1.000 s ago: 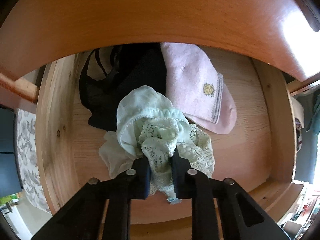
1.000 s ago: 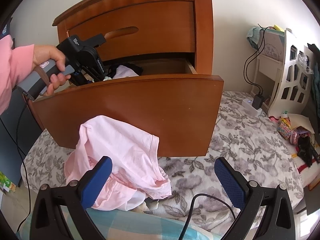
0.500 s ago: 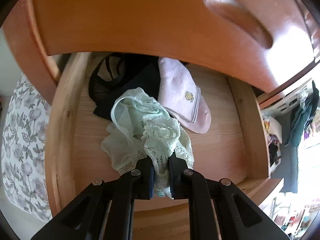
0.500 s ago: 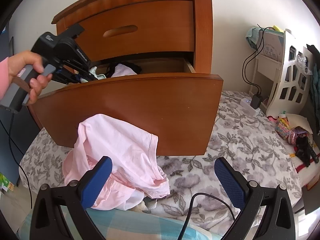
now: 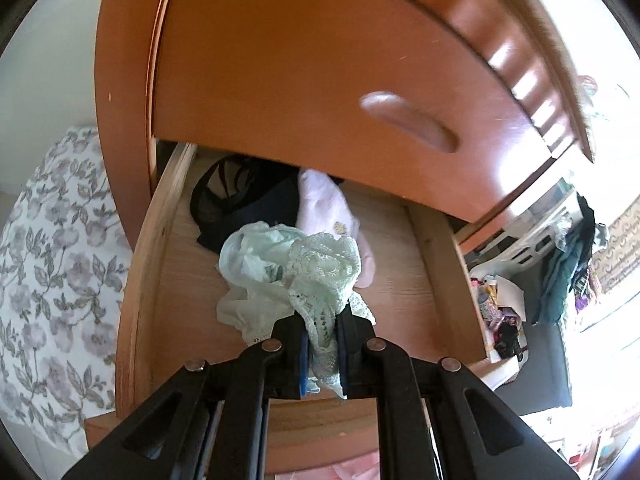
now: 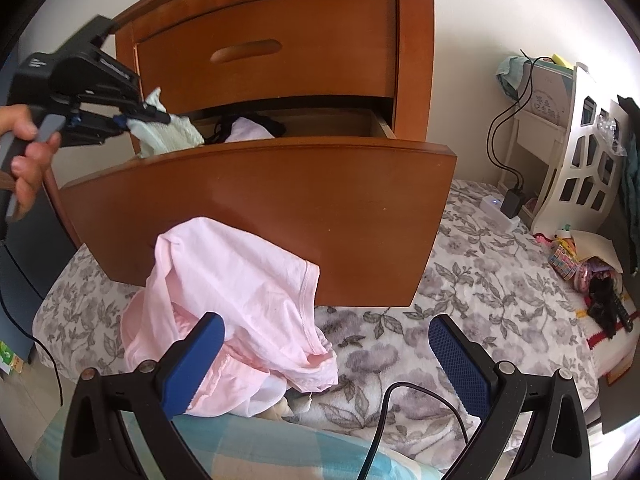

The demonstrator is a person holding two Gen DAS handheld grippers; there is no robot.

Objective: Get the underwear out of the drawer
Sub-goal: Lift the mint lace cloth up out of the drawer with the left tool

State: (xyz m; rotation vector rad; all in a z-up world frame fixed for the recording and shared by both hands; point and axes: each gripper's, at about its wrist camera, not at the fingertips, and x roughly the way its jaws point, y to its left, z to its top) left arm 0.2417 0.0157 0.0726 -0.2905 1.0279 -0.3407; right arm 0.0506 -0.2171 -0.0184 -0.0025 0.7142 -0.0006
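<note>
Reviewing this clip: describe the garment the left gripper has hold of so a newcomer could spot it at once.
Find the open wooden drawer below the closed one with the slot handle. Over its near left part, the left gripper pinches a crumpled mint-green underwear with lace trim. It is the only pale green, lacy piece: the black garment and pink cloth lie behind it, against the back.

Underwear (image 5: 296, 268) above the open drawer (image 6: 256, 216), garments (image 5: 256, 204) behind it inside, a shirt (image 6: 236, 288) on the bedspread (image 6: 480, 280) before it.
</note>
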